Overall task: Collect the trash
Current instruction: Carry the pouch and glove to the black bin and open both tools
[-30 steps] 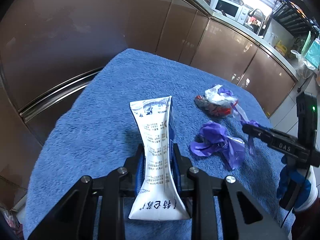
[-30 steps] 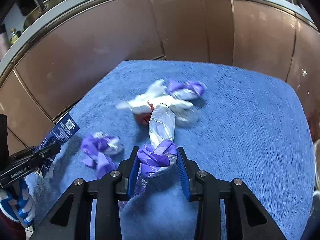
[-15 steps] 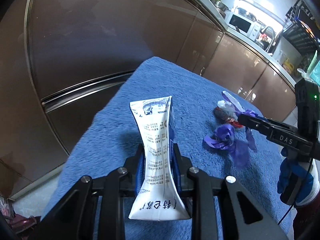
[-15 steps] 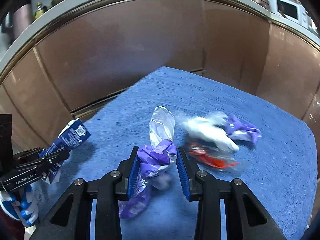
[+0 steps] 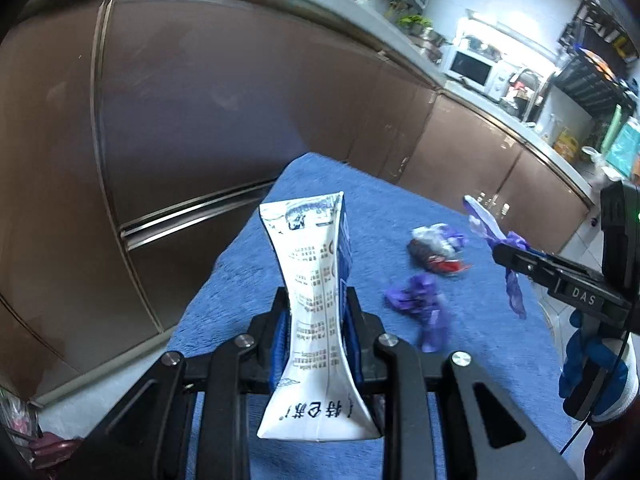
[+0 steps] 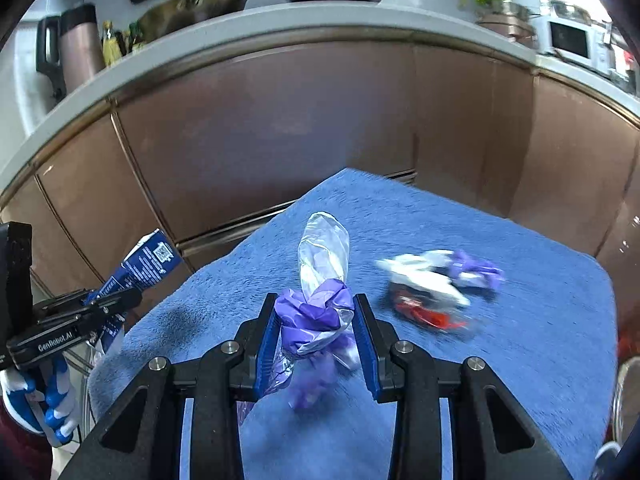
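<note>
We have two pieces of trash in our grippers, and both are up in the air above the fluffy blue towel [image 5: 248,264] that covers the table.

Our left gripper [image 5: 318,332] is pinching a squashed white and blue paper carton [image 5: 316,300] around its middle. Our right gripper [image 6: 316,334] is pinching a crumpled purple and clear plastic bag [image 6: 316,316], with the clear end sticking up.

To do this step well, we should keep both squeezes tight and carry the trash gently to wherever it goes. We cannot see a bin in either view, so we must look for one first. The loose tail of the plastic bag hangs down, so we think it could snag on the towel if we go too low.

More trash waits on the towel. Near the far right side of the towel lies a bundle of white, red and purple wrappers [image 6: 432,292]. It looks blurry.

The left view shows something the right view does not show well: a small purple scrap [image 5: 420,308] lying on the towel, closer to us than the bundle. It also shows the whole bag hanging from the right gripper. The right view shows the dark blue side of the carton, and a brown flask [image 6: 78,50] on the counter behind the towel.
</note>
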`<state>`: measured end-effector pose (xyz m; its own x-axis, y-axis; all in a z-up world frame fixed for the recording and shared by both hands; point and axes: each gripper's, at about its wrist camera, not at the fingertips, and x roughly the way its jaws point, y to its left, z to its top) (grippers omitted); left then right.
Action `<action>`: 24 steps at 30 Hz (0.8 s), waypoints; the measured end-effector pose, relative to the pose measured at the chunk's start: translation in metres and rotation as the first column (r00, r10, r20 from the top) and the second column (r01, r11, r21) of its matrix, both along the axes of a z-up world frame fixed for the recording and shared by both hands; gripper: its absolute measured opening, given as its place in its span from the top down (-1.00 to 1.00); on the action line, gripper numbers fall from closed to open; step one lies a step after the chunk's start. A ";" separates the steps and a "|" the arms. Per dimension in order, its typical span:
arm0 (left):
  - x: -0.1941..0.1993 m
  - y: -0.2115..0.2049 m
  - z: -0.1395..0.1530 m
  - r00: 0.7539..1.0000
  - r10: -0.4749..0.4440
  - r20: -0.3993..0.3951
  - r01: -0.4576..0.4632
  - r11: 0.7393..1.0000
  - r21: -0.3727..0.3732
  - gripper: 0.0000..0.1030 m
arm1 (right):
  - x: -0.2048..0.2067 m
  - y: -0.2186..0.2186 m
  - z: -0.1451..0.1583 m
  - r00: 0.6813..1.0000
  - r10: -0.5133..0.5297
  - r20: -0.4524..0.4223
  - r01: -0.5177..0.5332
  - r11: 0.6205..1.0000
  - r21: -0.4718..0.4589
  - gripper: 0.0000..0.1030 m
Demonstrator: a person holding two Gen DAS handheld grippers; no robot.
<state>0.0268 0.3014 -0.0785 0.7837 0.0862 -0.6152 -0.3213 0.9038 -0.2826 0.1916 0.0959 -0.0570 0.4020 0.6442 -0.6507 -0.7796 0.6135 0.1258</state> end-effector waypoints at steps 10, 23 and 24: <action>0.019 -0.100 0.060 0.979 -0.197 0.053 0.192 0.978 0.082 0.54 | -0.031 -0.159 0.047 0.968 -0.243 0.056 0.234 0.963 0.133 0.35; 0.089 -0.299 0.105 0.816 -0.578 0.028 0.571 0.811 0.127 0.54 | -0.078 -0.374 0.056 0.748 -0.649 0.137 0.613 0.755 0.234 0.34; 0.096 -0.318 0.104 0.797 -0.604 0.019 0.597 0.792 0.124 0.54 | -0.078 -0.390 0.053 0.719 -0.682 0.134 0.645 0.726 0.238 0.34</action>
<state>0.1224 -0.0161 0.0254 0.7317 -0.3510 -0.5843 0.3095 0.9348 -0.1741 0.1132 -0.2944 -0.0040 0.8735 0.2485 -0.4187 -0.1970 0.9668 0.1628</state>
